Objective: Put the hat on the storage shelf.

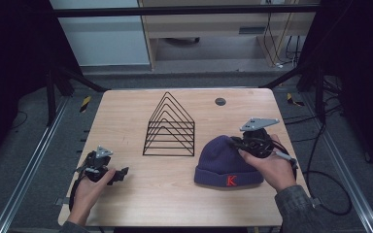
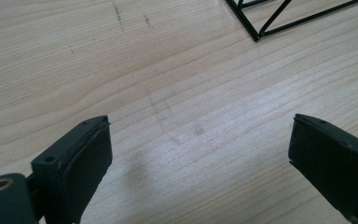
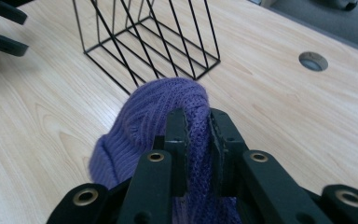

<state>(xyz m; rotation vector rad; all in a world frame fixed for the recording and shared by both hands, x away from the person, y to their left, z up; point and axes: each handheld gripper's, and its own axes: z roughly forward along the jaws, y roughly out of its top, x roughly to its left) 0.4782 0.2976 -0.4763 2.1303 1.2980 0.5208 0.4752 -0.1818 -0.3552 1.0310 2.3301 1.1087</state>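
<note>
A purple knitted beanie (image 1: 223,160) with a red K on its cuff lies on the right part of the wooden table (image 1: 175,194). My right gripper (image 3: 198,119) is shut on a fold of the beanie (image 3: 154,116) near its crown; in the high view that gripper (image 1: 252,143) sits at the hat's upper right. A black wire rack (image 1: 171,127) of triangular frames stands at the table's middle. My left gripper (image 1: 121,174) rests low near the table's left front. In the left gripper view its jaws stand wide apart over bare wood, so the gripper (image 2: 200,144) is open.
A round grommet hole (image 1: 220,101) sits in the table behind the rack. The rack's corner (image 2: 261,28) lies ahead of the left gripper. Cables (image 1: 315,160) trail off the table's right side. Dark frame bars and floor surround the table.
</note>
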